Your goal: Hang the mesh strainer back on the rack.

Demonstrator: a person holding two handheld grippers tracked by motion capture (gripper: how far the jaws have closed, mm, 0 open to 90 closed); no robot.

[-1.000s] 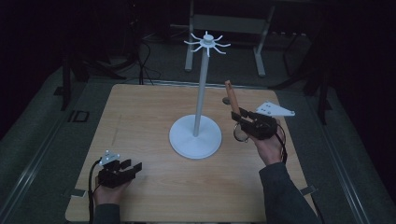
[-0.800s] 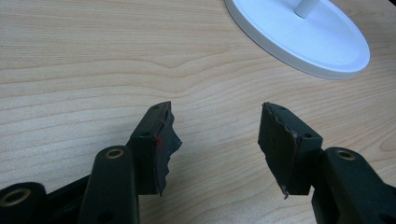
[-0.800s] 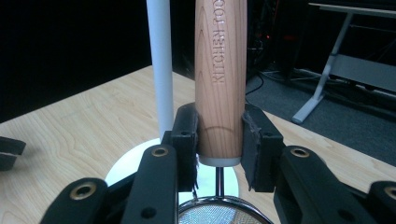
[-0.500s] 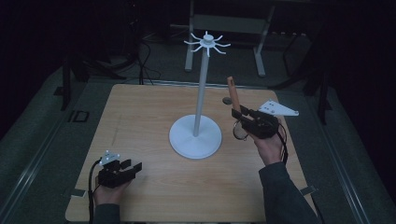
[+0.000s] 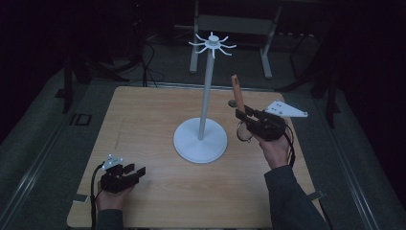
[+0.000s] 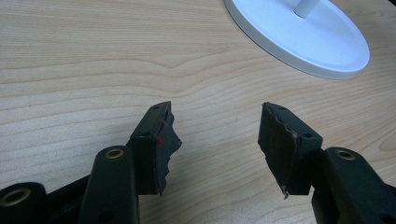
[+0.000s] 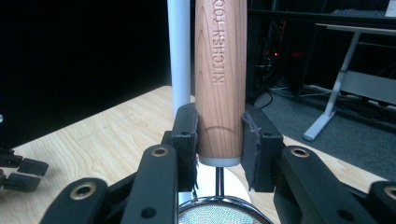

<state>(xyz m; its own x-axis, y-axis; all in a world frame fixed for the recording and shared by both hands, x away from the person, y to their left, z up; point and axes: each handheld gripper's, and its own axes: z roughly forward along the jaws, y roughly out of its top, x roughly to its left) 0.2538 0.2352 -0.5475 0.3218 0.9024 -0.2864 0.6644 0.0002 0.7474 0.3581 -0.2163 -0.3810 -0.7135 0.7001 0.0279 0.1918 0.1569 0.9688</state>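
High view: nearest, the left gripper [image 5: 136, 171] rests low over the wooden table [image 5: 143, 124] at its near left corner, jaws spread wide with nothing between them. Farther in, the right gripper [image 5: 245, 116] is clamped on the wooden handle [image 5: 236, 93] of a small mesh strainer [image 5: 244, 133], handle upright, the metal sieve hanging below the jaws. Just left of it stands the white hook stand [image 5: 201, 139], its round base mid-table and its pole rising to a crown of hooks.
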